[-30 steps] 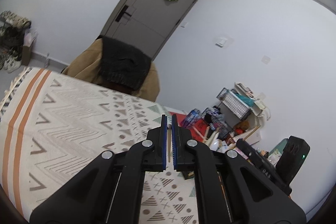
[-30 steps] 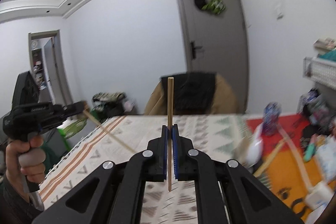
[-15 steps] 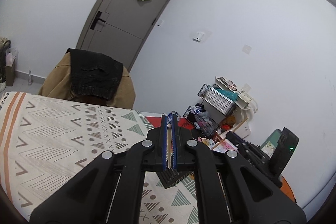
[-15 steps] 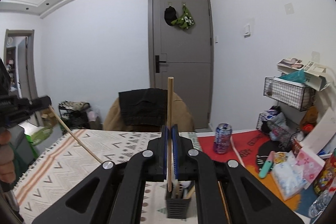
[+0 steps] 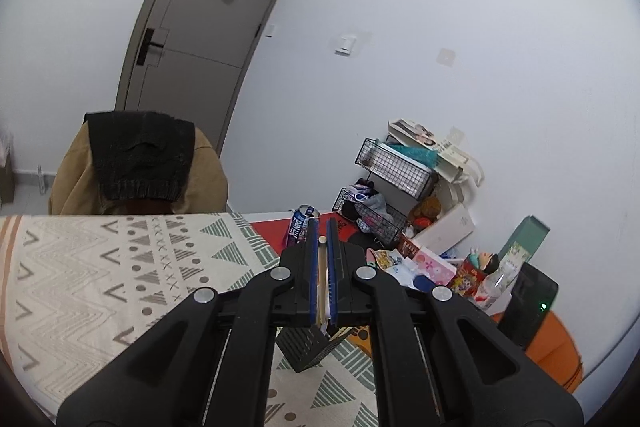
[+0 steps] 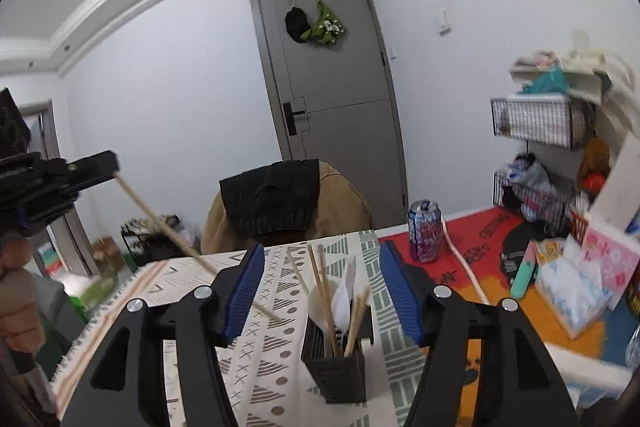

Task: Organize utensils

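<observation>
A black slotted utensil holder (image 6: 335, 363) stands on the patterned tablecloth (image 6: 264, 359) and holds wooden chopsticks (image 6: 322, 291) and white plastic spoons (image 6: 345, 297). My right gripper (image 6: 322, 291) is open above the holder, its jaws wide apart and empty. My left gripper (image 5: 320, 267) is shut on a wooden chopstick (image 5: 321, 279), seen end-on. The right wrist view shows this gripper (image 6: 114, 169) at the far left, holding the chopstick (image 6: 192, 247) slanted down over the table. The holder also shows under the left gripper (image 5: 306, 349).
A drink can (image 6: 426, 231) stands on the red mat behind the holder. A chair draped with a tan jacket (image 6: 284, 203) sits at the table's far edge. Wire baskets (image 6: 536, 123), tissue packs and clutter fill the right side.
My right gripper has opened and let go of its chopstick, which now stands in the holder. The left gripper with its chopstick has swung toward the holder.
</observation>
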A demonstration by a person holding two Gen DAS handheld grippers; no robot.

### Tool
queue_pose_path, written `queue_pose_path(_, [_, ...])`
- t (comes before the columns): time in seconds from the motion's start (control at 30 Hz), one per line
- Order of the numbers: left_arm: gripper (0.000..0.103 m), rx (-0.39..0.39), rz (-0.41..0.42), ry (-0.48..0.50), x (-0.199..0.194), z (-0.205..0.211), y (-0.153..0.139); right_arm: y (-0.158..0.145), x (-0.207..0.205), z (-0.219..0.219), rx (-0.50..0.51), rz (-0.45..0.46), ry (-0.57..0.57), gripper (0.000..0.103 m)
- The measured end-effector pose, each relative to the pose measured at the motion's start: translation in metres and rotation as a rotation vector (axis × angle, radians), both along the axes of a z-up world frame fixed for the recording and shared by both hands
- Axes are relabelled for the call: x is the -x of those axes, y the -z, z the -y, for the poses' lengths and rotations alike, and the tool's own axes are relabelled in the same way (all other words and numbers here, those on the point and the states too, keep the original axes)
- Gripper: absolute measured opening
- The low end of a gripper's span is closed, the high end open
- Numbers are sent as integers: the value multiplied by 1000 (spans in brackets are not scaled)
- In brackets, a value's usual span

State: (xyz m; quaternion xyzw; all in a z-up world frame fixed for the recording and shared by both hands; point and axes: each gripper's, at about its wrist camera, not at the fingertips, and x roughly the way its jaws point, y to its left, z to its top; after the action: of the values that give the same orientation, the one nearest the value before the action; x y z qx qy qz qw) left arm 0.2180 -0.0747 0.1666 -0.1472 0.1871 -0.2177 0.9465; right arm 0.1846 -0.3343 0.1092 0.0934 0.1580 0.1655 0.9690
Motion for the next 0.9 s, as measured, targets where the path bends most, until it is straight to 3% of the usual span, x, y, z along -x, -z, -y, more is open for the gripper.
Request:
queue_pose_path(0.47, [5,-237,-78,71,-34,71,4,78,13,52,-160,-169,58,67])
queue_pose_path(0.9, [5,-314,-136,80,-56,102,18,107,17,50,-220,-236,4,67])
